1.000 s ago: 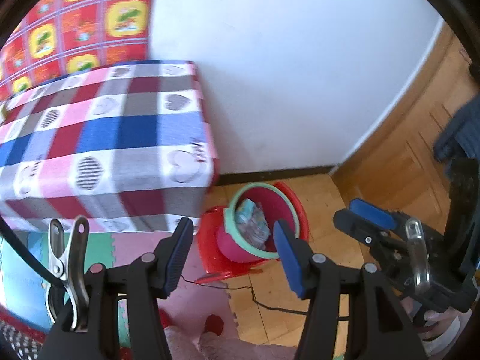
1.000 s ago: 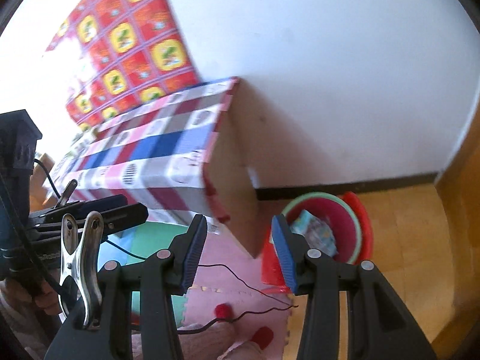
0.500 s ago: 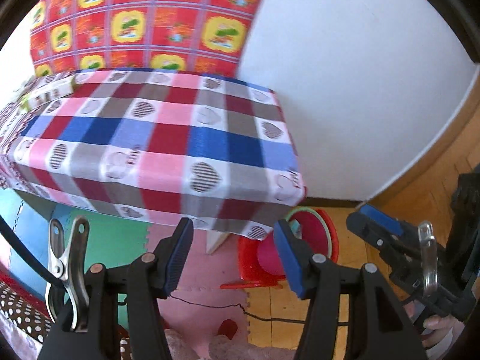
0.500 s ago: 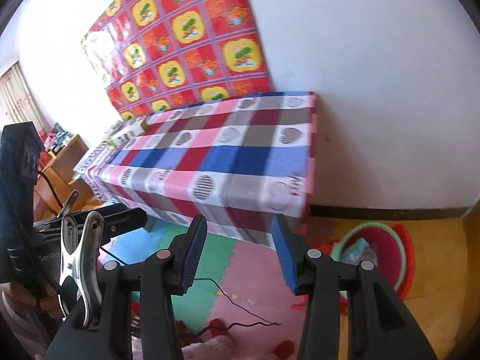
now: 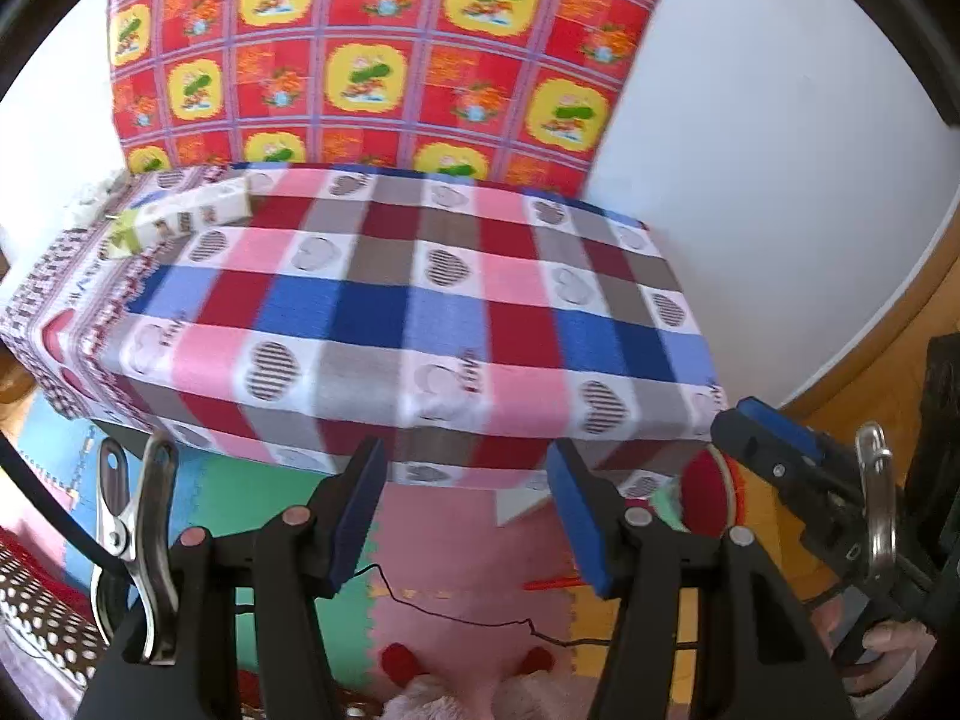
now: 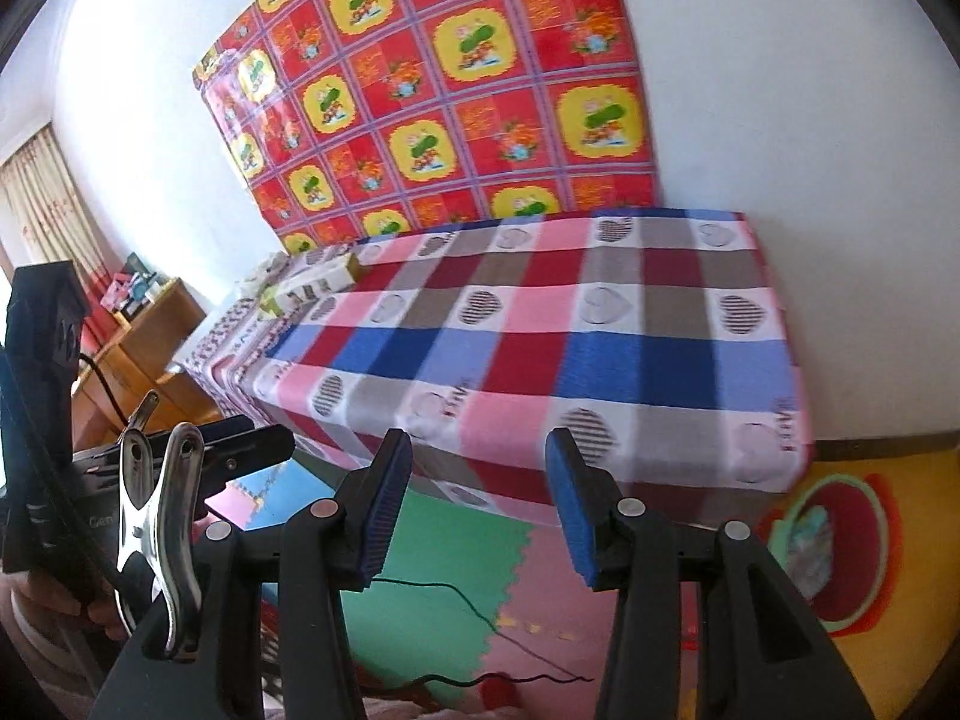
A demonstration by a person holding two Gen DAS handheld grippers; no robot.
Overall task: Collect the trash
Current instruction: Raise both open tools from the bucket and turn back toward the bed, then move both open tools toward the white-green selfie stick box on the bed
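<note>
Both jaws stand apart and empty: left hand-held gripper (image 5: 462, 510), right hand-held gripper (image 6: 477, 504). Wrapper trash (image 6: 807, 546) is seen in the red bin (image 6: 864, 594), on the floor beside the worktop (image 6: 540, 336). Boxes (image 6: 312, 288) at the worktop's far end are judged the next pickup, best approached low and square.

The left gripper (image 5: 465, 510) hangs with jaws apart and empty before a surface (image 5: 420, 312) draped in checked cloth. A pale carton (image 5: 186, 219) lies near its far left corner. A red bin (image 5: 711, 492) peeks from under the near right corner, beside the right gripper (image 5: 798, 462).
</note>
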